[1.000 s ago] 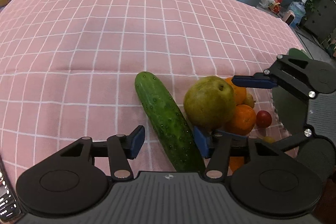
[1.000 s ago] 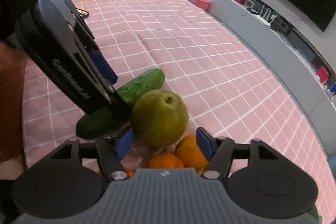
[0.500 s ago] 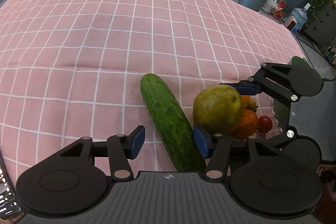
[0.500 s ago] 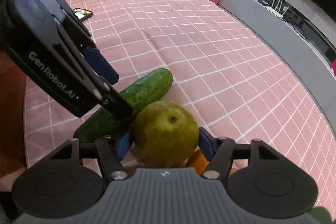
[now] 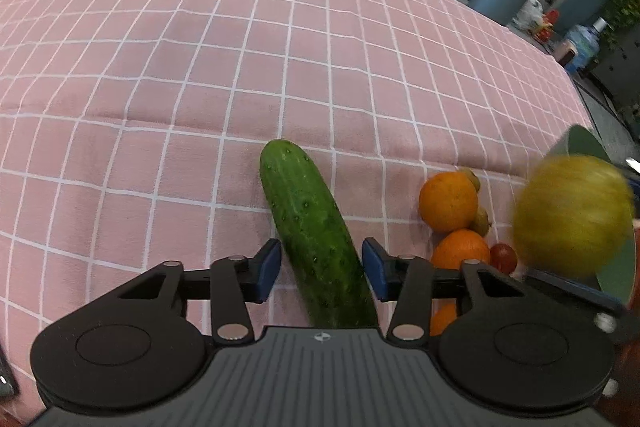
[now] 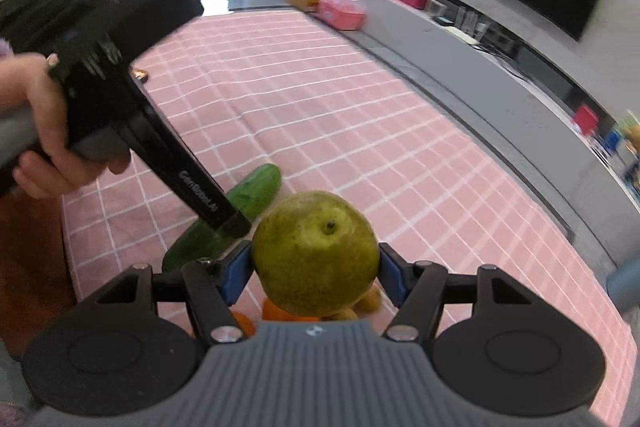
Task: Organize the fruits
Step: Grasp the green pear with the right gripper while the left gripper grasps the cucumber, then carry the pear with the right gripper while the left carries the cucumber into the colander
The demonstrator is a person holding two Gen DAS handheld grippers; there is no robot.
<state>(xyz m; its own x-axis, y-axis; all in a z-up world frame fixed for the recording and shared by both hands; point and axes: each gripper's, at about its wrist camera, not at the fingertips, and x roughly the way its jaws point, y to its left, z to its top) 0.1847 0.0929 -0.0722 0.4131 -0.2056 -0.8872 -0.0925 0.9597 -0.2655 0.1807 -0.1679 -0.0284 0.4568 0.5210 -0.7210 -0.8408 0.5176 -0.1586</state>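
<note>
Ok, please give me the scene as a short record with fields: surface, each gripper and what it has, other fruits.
surface: pink checked tablecloth
right gripper: closed on the pear, lifted above the pile
left gripper: jaws just closing around the cucumber, small gaps at both pads, no grip yet
cucumber: lying flat on the cloth
other fruits: two oranges, a small red fruit, lying to the right of the cucumber
</note>
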